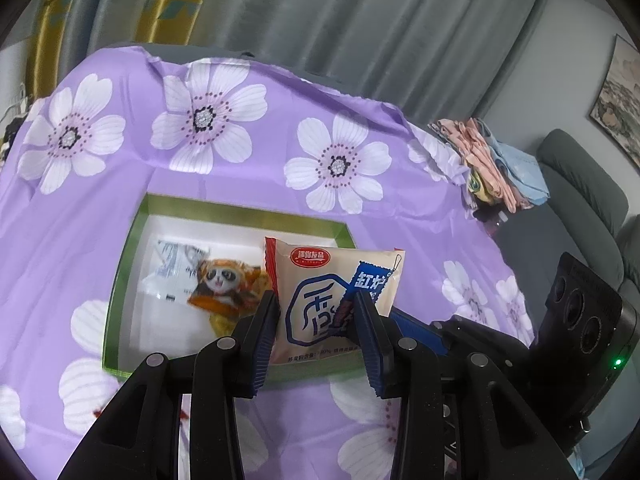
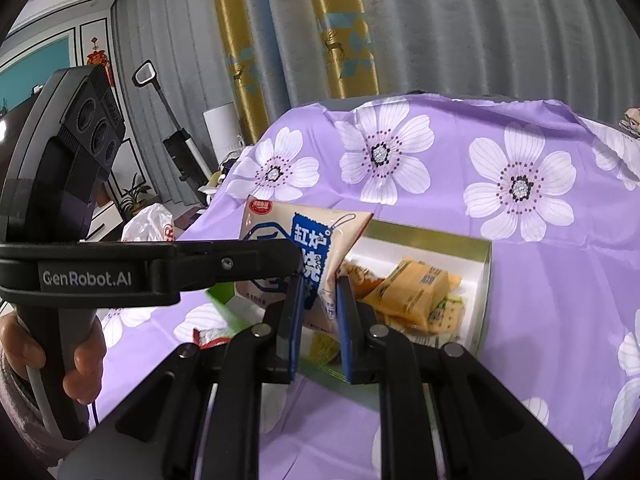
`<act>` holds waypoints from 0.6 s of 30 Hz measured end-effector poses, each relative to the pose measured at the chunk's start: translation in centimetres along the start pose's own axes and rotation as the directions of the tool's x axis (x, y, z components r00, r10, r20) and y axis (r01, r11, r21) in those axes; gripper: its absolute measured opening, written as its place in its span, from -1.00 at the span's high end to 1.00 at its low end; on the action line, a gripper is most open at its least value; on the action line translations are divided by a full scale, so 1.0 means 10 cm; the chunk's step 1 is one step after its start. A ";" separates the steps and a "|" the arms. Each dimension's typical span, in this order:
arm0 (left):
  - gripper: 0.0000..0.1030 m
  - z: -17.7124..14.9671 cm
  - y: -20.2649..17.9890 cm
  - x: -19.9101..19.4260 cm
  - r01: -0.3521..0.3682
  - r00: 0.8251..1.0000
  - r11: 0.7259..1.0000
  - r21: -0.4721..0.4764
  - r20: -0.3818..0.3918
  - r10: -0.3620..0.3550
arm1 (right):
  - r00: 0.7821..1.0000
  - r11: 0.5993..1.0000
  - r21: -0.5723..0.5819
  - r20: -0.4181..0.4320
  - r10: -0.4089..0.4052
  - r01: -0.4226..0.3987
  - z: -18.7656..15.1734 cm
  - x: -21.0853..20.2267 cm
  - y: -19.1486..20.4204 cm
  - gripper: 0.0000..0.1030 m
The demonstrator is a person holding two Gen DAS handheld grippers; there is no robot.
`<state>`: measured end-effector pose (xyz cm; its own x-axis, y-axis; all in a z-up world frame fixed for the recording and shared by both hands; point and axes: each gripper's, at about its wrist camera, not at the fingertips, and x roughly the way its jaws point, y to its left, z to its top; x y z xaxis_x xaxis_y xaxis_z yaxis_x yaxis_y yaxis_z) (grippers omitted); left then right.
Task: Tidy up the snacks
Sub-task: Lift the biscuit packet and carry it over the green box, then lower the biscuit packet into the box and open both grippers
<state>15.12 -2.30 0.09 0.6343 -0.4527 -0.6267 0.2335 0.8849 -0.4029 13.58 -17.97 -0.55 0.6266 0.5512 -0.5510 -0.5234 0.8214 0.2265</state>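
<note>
Both grippers angled downward, left gripper (image 1: 316, 320) and right gripper (image 2: 318, 308) fingers clamped on one cream snack packet (image 1: 332, 292) (above green box (image 1: 124, 264))

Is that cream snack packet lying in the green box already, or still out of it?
Still out: the cream snack packet stands upright, pinched between both grippers' fingers above the green box.

Your left claw (image 1: 316, 316) & right claw (image 2: 318, 308) both point down-fwd, side by side, each clamped on the same packet (image 1: 332, 300). Your hand (image 2: 60, 364) wraps the left handle, fingers curled round it.
</note>
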 end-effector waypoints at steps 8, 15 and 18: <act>0.25 0.12 0.19 0.28 0.016 0.999 0.999 -0.046 -0.035 -0.018 | 0.999 1.000 0.001 -0.035 -0.013 0.013 0.04 0.26 -0.14 0.67; 0.25 0.09 0.31 0.55 0.000 0.997 0.997 -0.076 -0.083 -0.007 | 0.996 0.999 0.040 -0.090 -0.006 0.010 -0.04 0.50 -0.28 0.67; 0.25 0.07 0.35 0.65 -0.001 0.995 0.996 -0.090 -0.104 -0.008 | 0.994 0.999 0.046 -0.112 -0.009 0.015 -0.08 0.57 -0.31 0.67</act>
<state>20.54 -2.07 -4.96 0.5523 -0.4691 -0.6891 0.1659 0.8720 -0.4606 18.36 -17.50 -5.05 0.5631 0.5236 -0.6394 -0.4871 0.8353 0.2550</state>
